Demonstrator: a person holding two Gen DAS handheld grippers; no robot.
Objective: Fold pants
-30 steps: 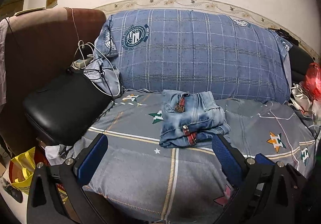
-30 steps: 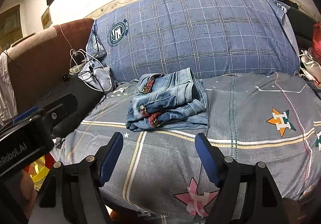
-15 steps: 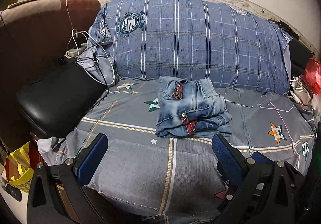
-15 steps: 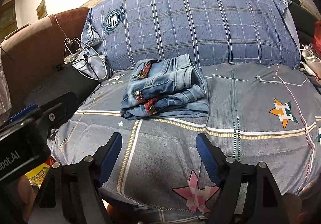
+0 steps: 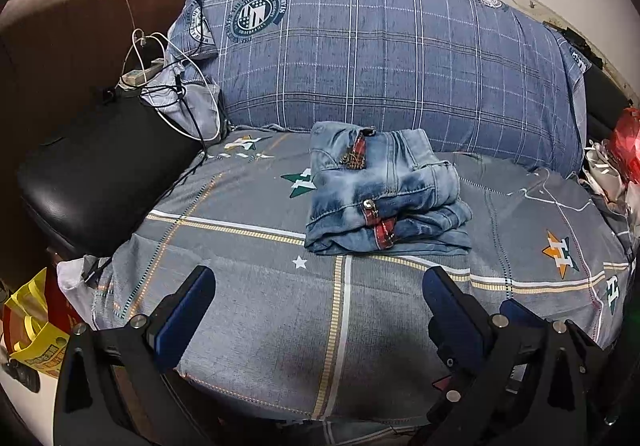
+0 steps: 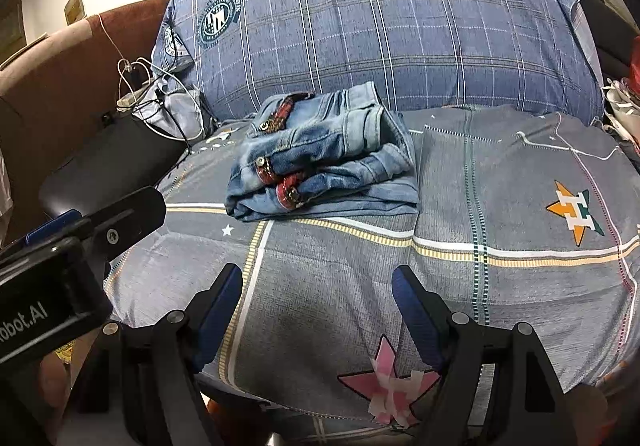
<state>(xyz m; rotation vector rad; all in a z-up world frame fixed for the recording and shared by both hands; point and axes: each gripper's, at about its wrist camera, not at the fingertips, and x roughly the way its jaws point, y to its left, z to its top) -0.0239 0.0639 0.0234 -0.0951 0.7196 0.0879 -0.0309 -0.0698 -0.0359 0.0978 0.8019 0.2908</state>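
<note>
Far left, your view from the left tool takes in a yellow bag (image 5: 30,330) low by the floor, then a black cushion (image 5: 100,174) against a brown sofa arm (image 5: 72,18). White cables (image 5: 168,58) and a power strip (image 5: 140,75) sit on top of that cushion, at its back corner.

Your left tool (image 5: 318,288) hangs over the near edge of the bed sheet (image 5: 260,326), its blue pads spread wide with nothing between them, only grey sheet showing in the gap.

The pants (image 5: 380,194) lie folded in a compact stack on the sheet, ahead of the left tool and a little right of its centre line, well apart from the pads. Light-washed denim, red trim showing at the folded edges. The stack sits just in front of the big blue plaid pillow (image 5: 380,54), which stands along the wall.

Your right tool (image 6: 318,280) is likewise spread, pads not touching anything, sheet visible between them. From this view the pants (image 6: 324,158) sit ahead and slightly left of centre, clear of both pads. The body of the left tool (image 6: 60,262) shows at the left edge of this view.

Far right: an orange star print (image 6: 574,212) on the sheet, and a red bag (image 5: 628,138) at the bed's right edge.
</note>
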